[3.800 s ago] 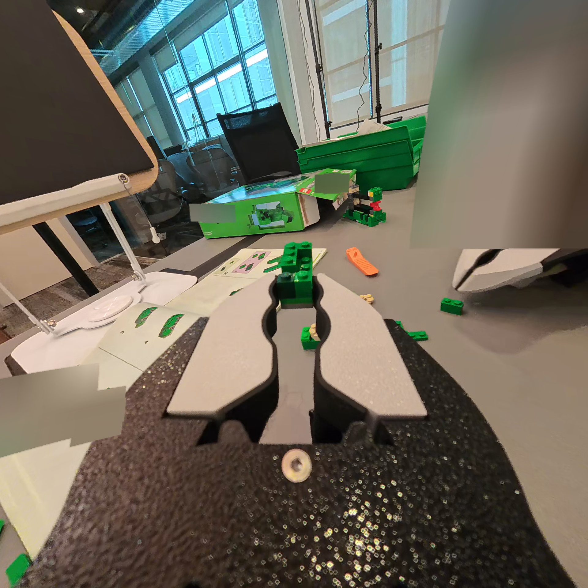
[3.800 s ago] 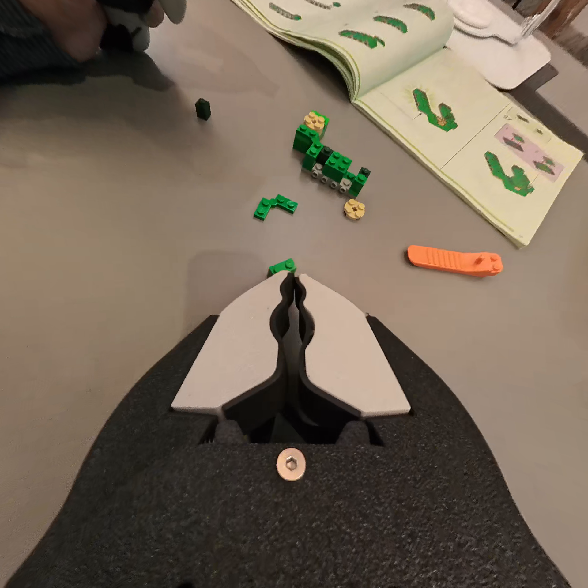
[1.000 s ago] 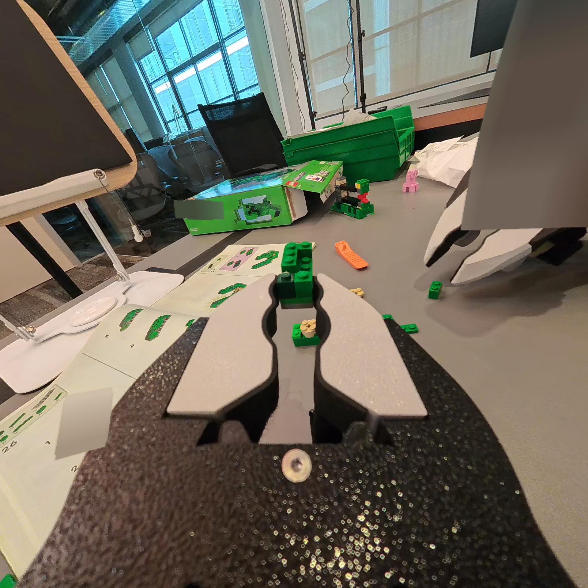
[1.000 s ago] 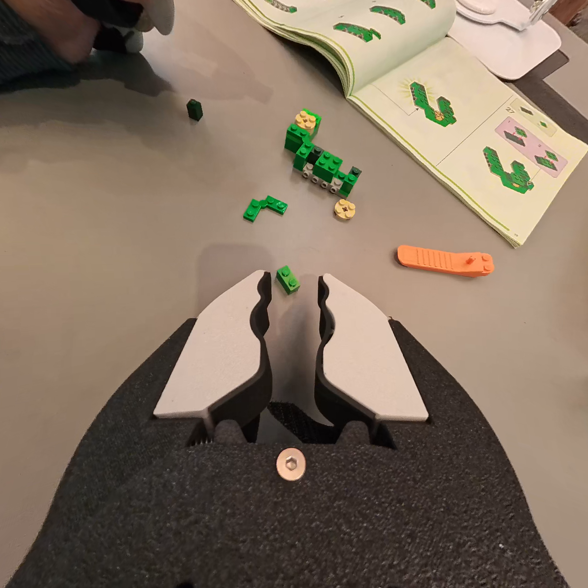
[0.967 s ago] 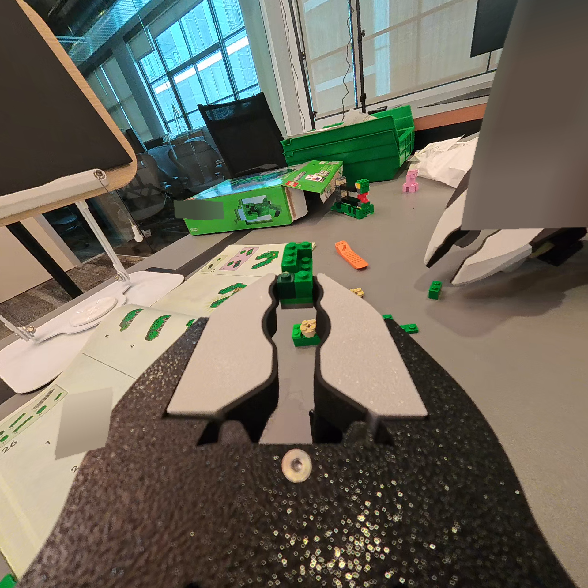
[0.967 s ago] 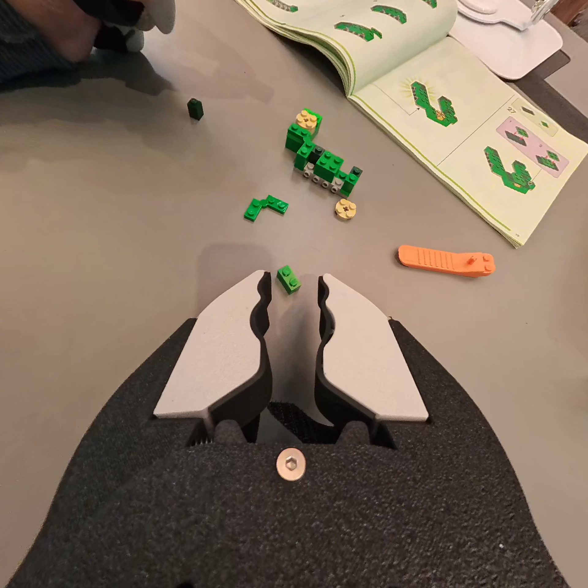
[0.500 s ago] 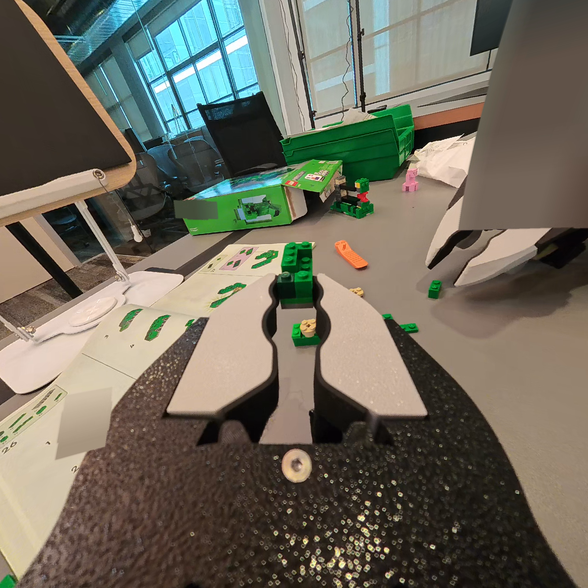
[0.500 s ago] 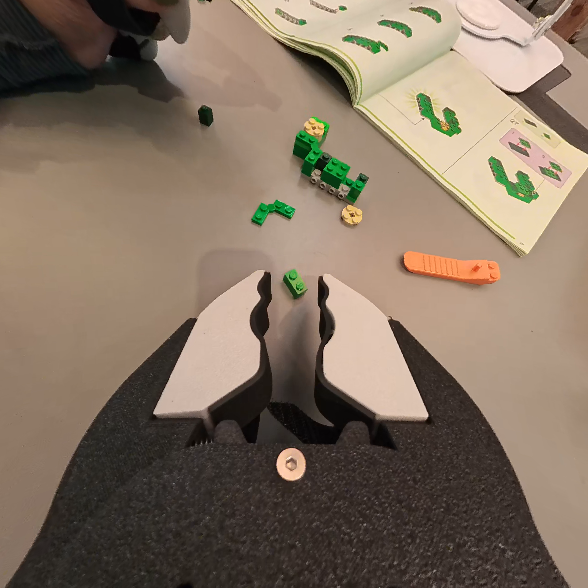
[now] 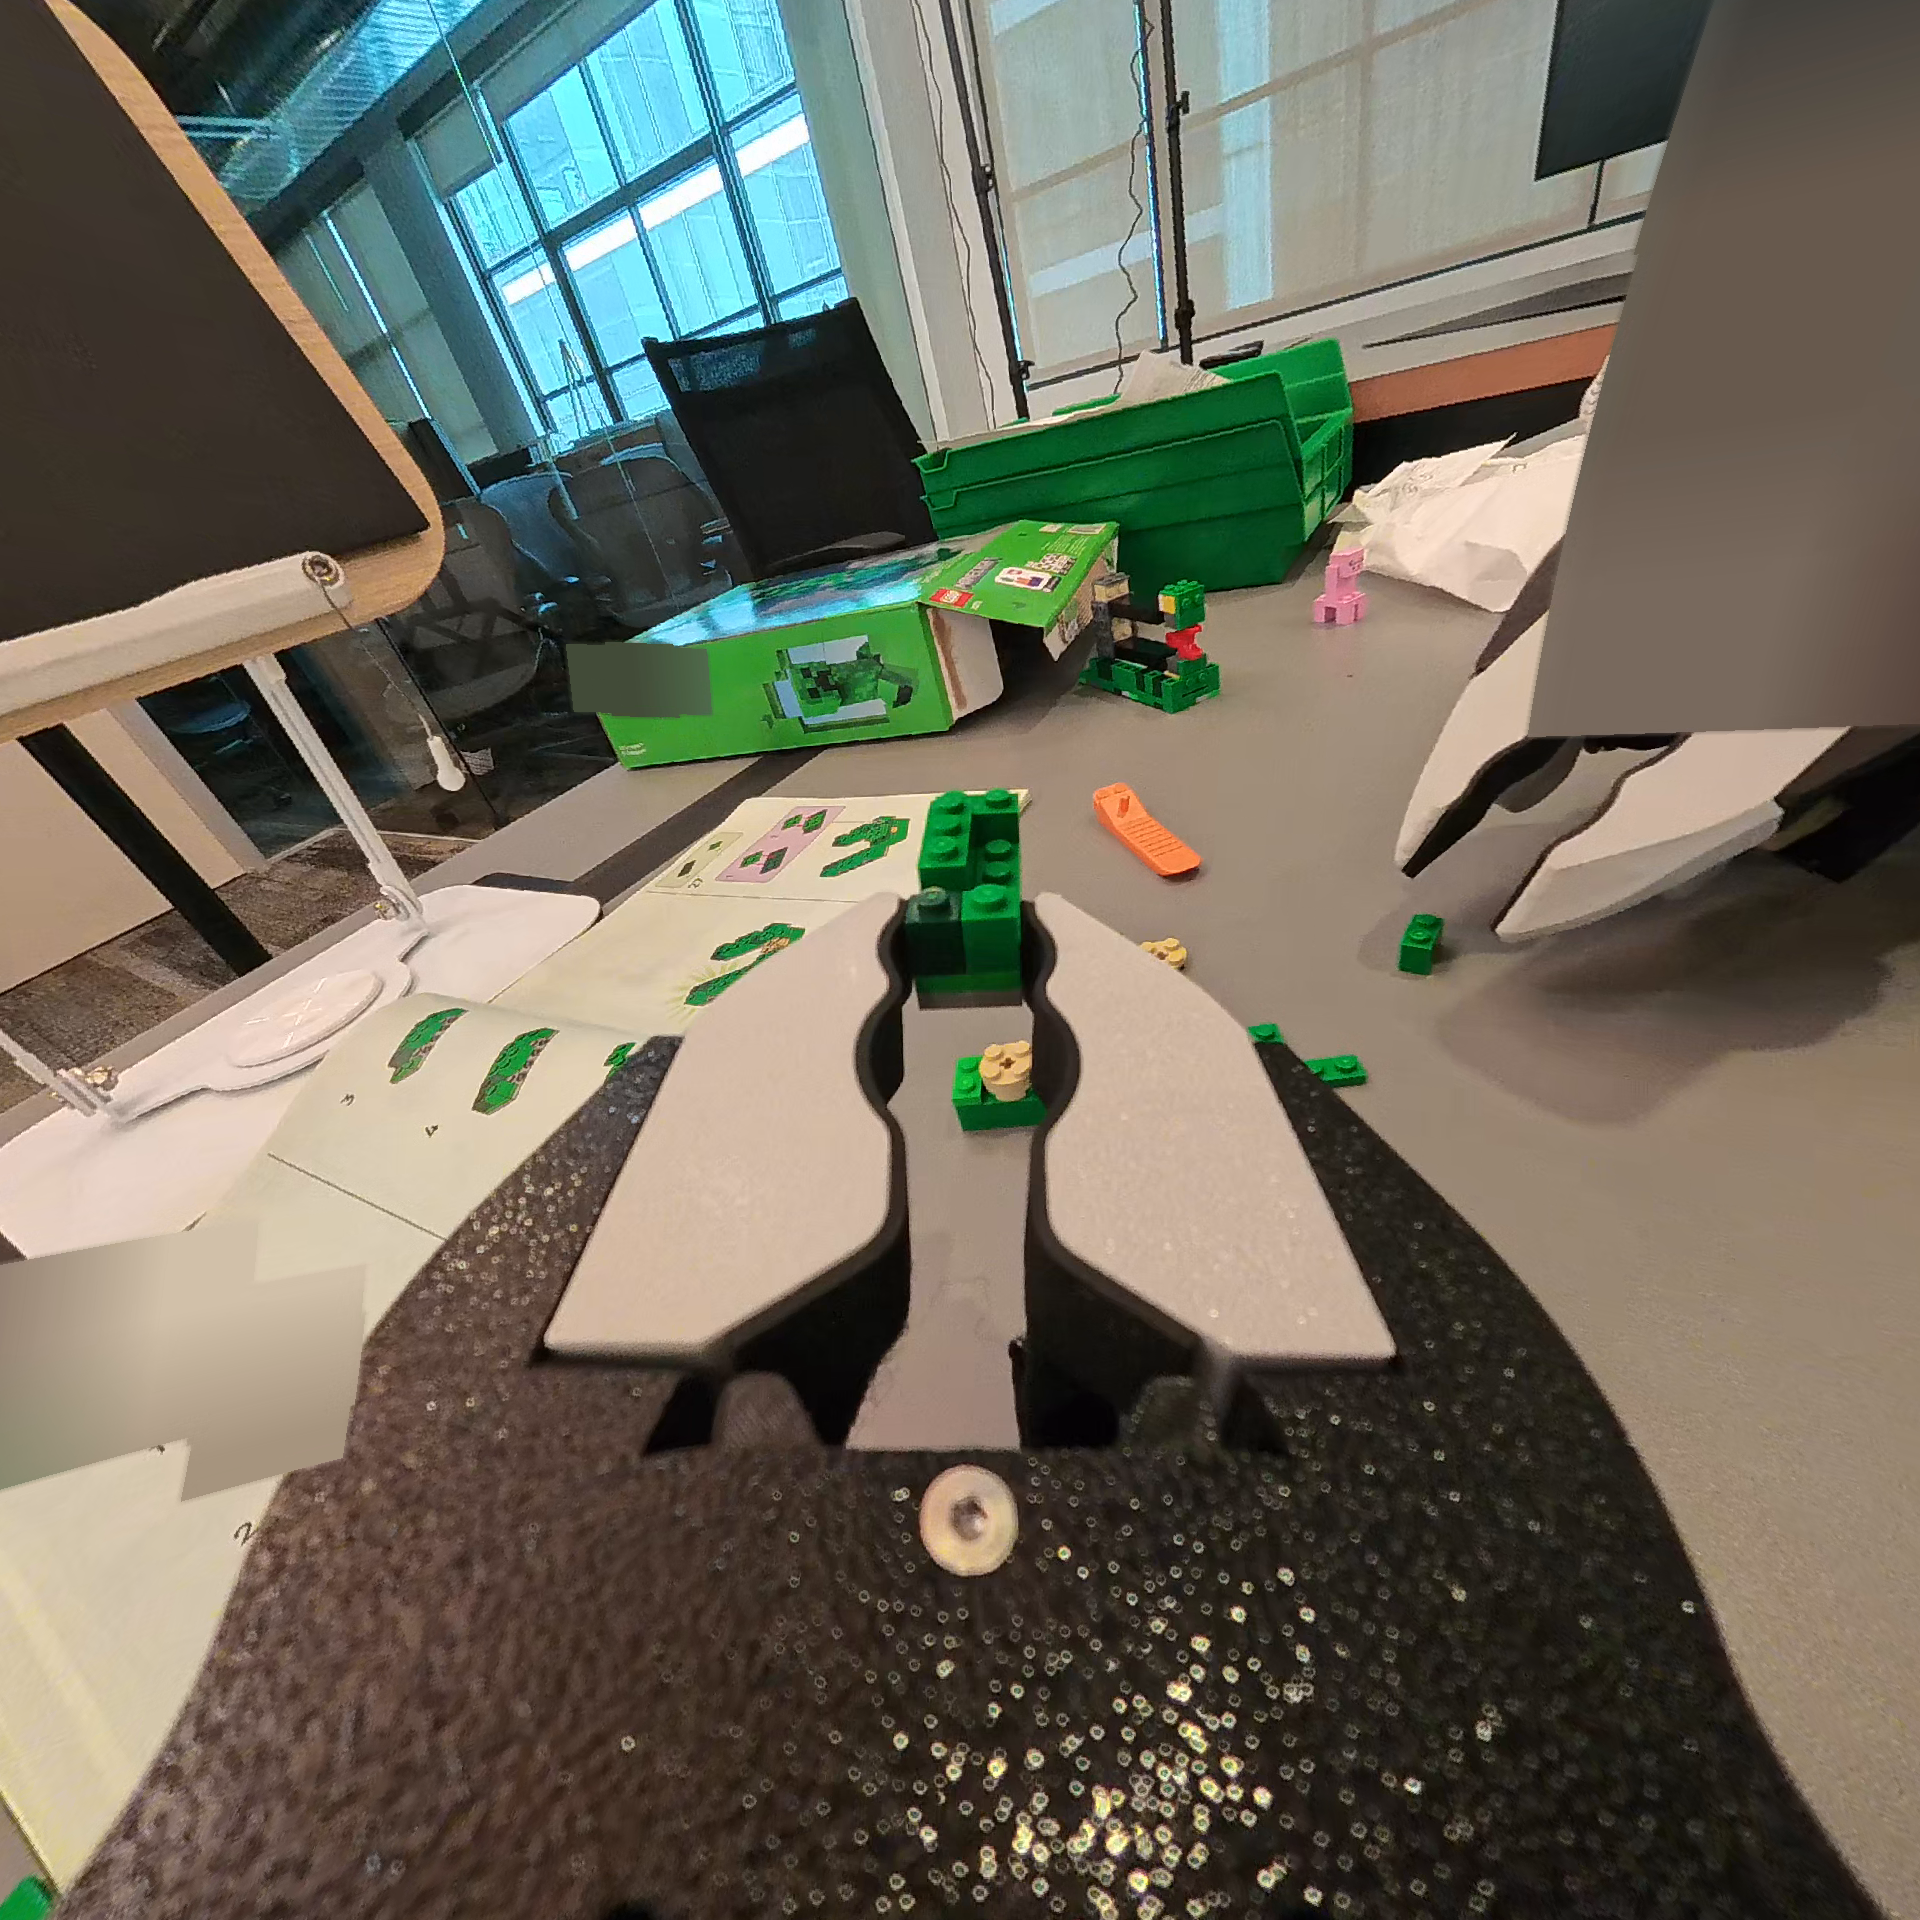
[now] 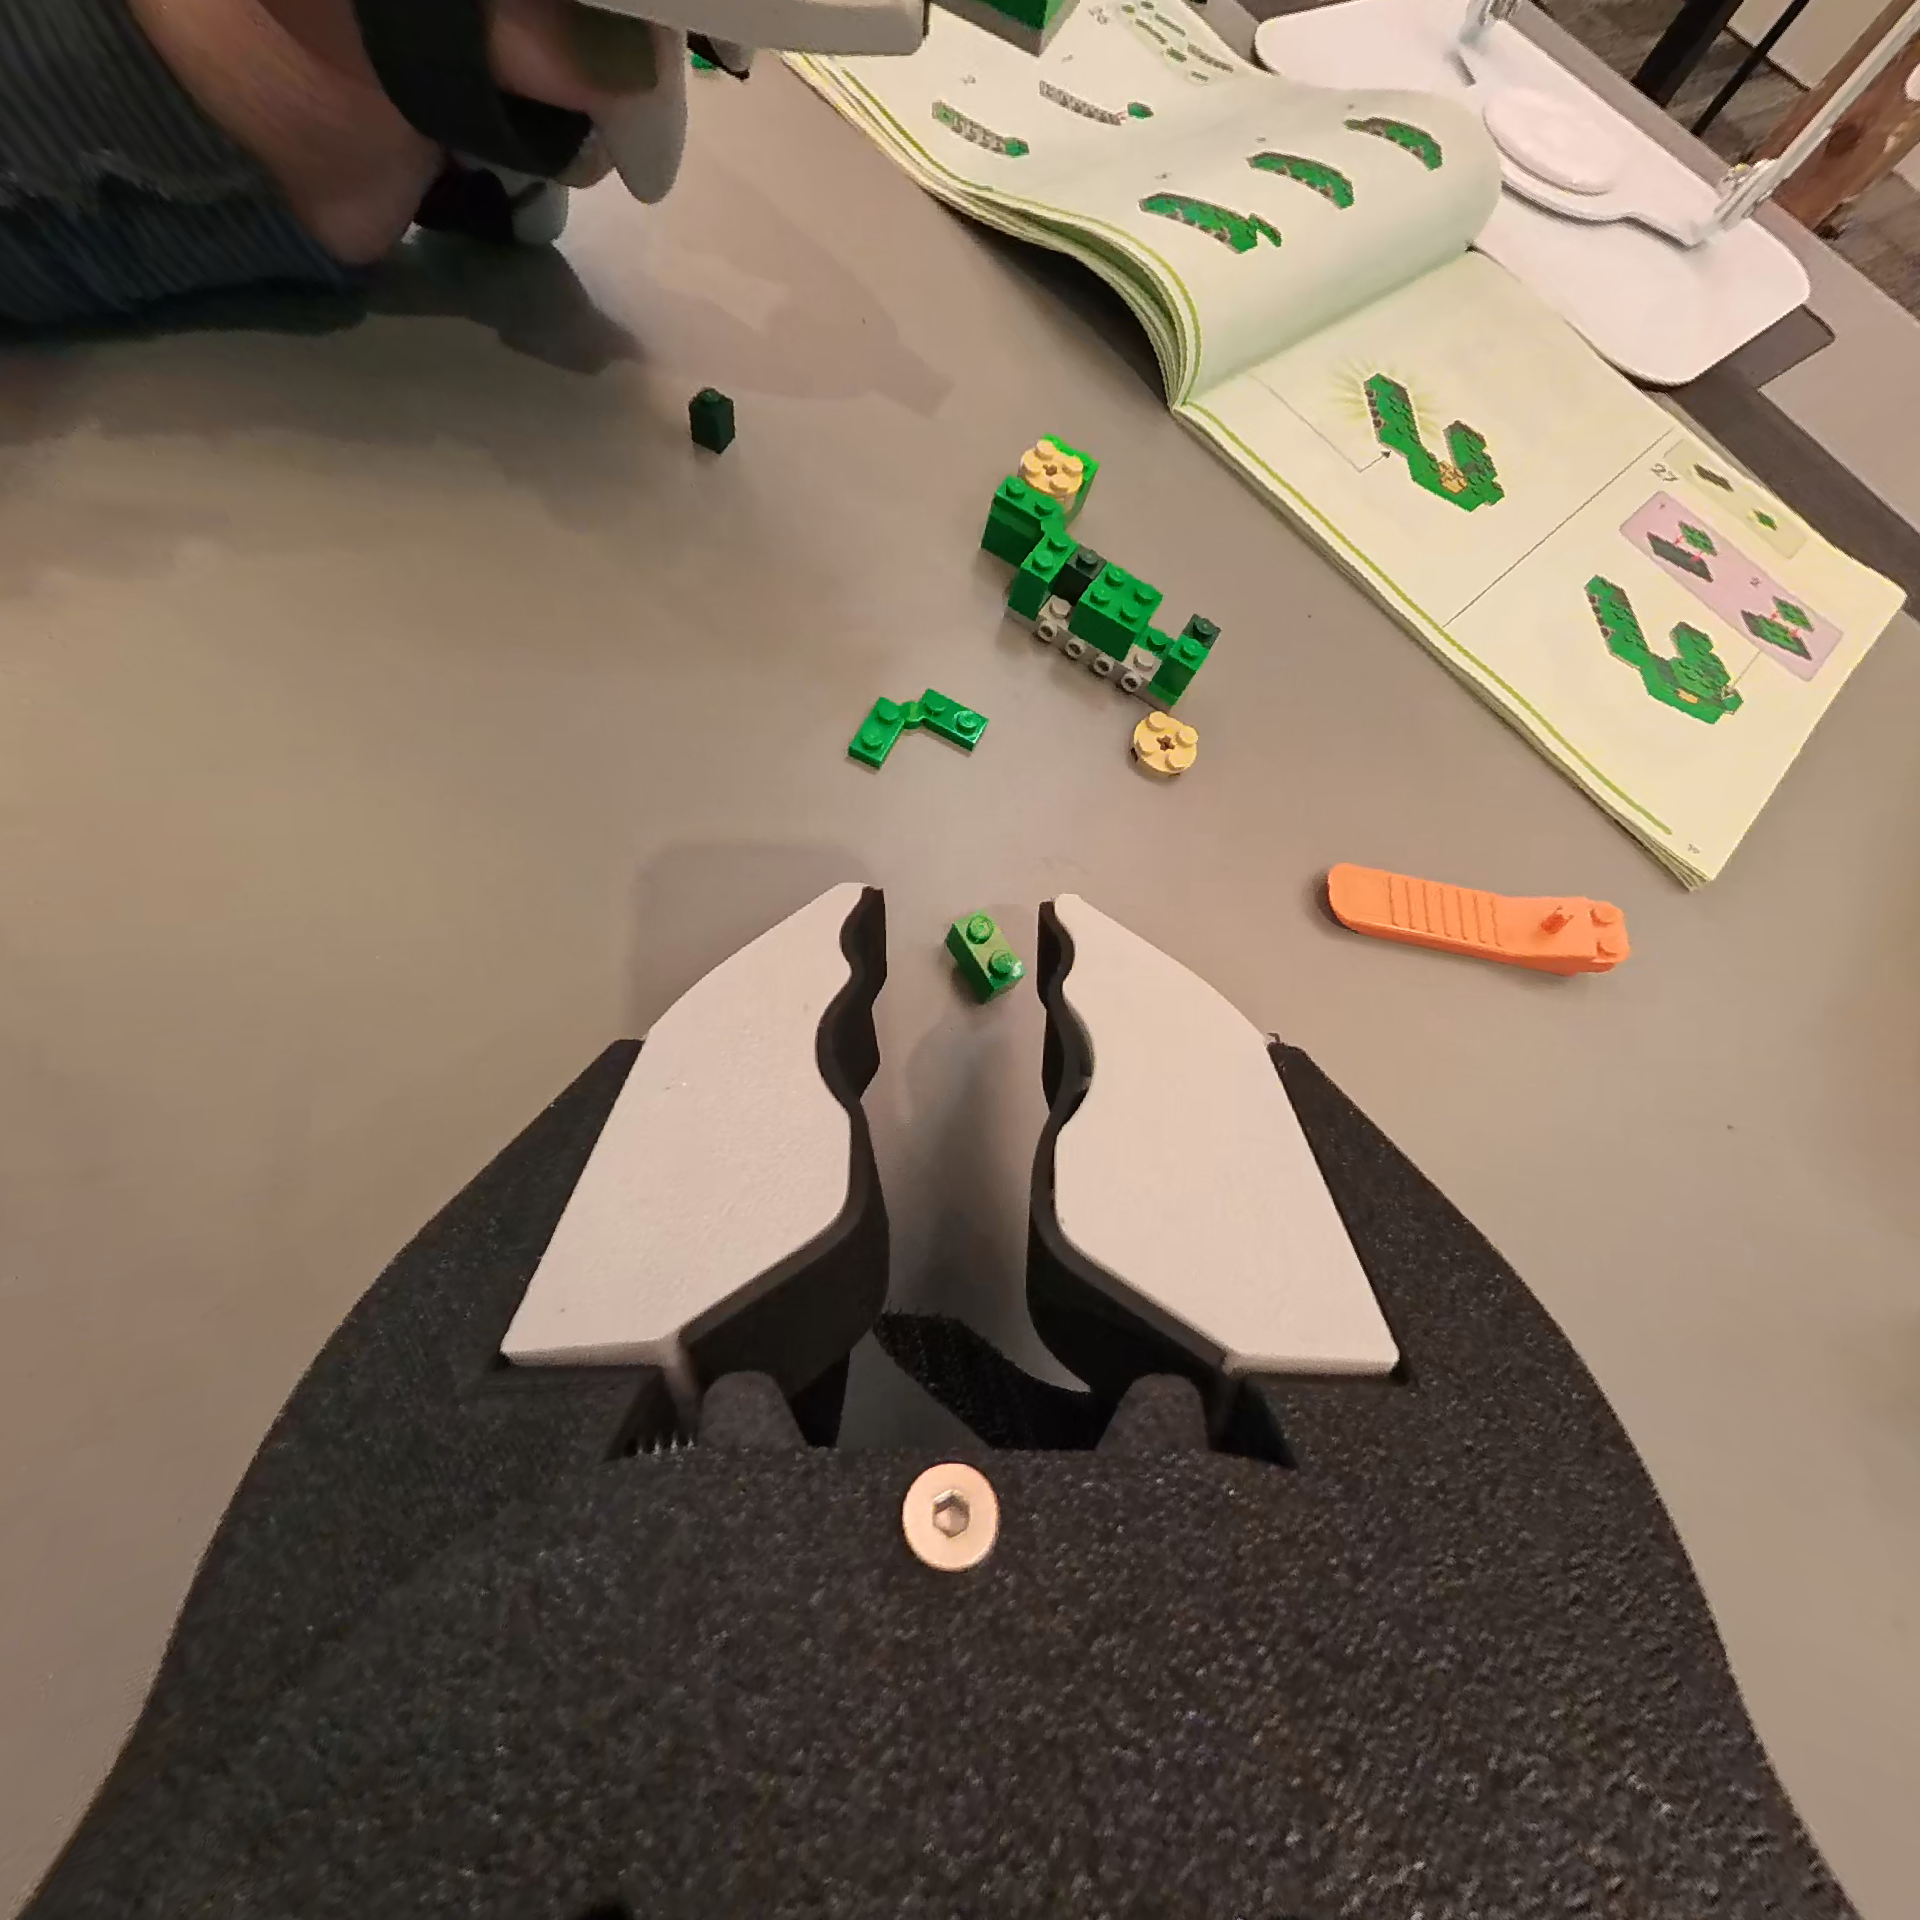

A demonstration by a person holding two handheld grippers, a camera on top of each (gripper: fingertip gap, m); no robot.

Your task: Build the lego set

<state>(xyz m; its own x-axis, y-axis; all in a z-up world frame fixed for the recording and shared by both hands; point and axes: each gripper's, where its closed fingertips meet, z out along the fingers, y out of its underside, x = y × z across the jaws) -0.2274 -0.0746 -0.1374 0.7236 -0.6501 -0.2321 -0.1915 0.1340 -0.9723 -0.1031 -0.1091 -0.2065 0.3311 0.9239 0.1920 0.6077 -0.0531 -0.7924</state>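
Grey surface [image 10: 312,831], items as seen:

- Left gripper [image 9: 968,914]: jaws closed on a green brick assembly [image 9: 971,904], which stands up between the tips, clear of the surface. A small green piece topped with a tan round stud [image 9: 997,1086] lies just below, between the fingers.
- Right gripper [image 10: 961,909]: jaws partly open, holding nothing. A small green two-stud brick [image 10: 985,956] lies on the surface between the tips, nearer the right finger; contact cannot be told.
- Partly built green lego model [image 10: 1091,582], with grey base pieces and a tan round stud at its far end, lies beyond the right gripper, mid-surface.
- Tan round plate [image 10: 1164,743], loose, just near of the model.
- Green angled plate [image 10: 920,727], left of the tan plate.
- Dark green single brick [image 10: 712,419], upright, far left.
- Orange brick separator [image 10: 1475,920], right of the right gripper.
- Open instruction booklet [image 10: 1455,416], far right.
- Green set box [image 9: 821,665], green bins [image 9: 1143,488] and a small finished model [image 9: 1153,644], at the far edge in the left wrist view.
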